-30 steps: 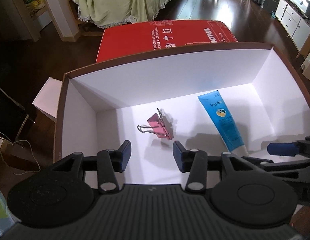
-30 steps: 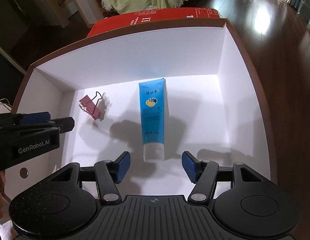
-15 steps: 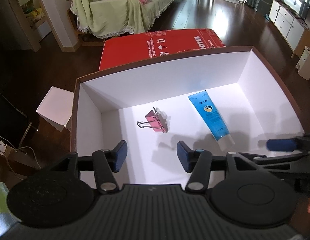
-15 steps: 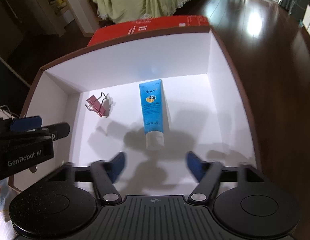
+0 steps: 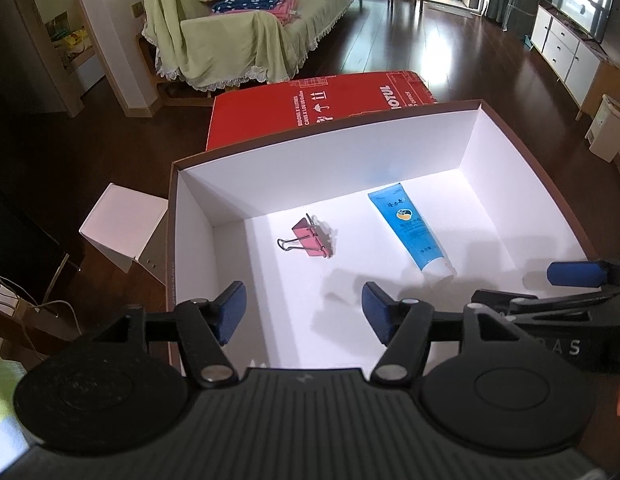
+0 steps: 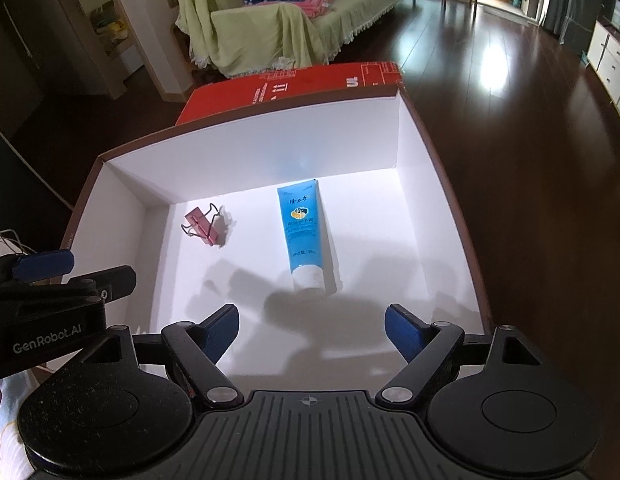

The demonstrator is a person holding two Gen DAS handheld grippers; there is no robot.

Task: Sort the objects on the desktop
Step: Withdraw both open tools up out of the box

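A white-lined box with a brown rim [image 5: 170,240] [image 6: 441,168] holds two items on its floor. A pink binder clip [image 5: 310,237] [image 6: 202,224] lies toward the left, and a blue tube with a white cap [image 5: 409,228] [image 6: 304,232] lies near the middle, cap toward me. My left gripper [image 5: 302,310] is open and empty above the box's near left part. My right gripper [image 6: 311,330] is open and empty above the near edge, short of the tube's cap. Each gripper shows at the side of the other's view.
A red carton [image 5: 317,108] [image 6: 286,88] lies behind the box. A small white stand [image 5: 122,232] sits left of the box. A sofa draped in green cloth [image 5: 246,40] stands farther back on the dark wood floor, white cabinets [image 5: 565,48] at the right.
Both grippers have risen and drawn back from the box, so the clip and tube look smaller and farther. The objects have not moved; both grippers stay open.
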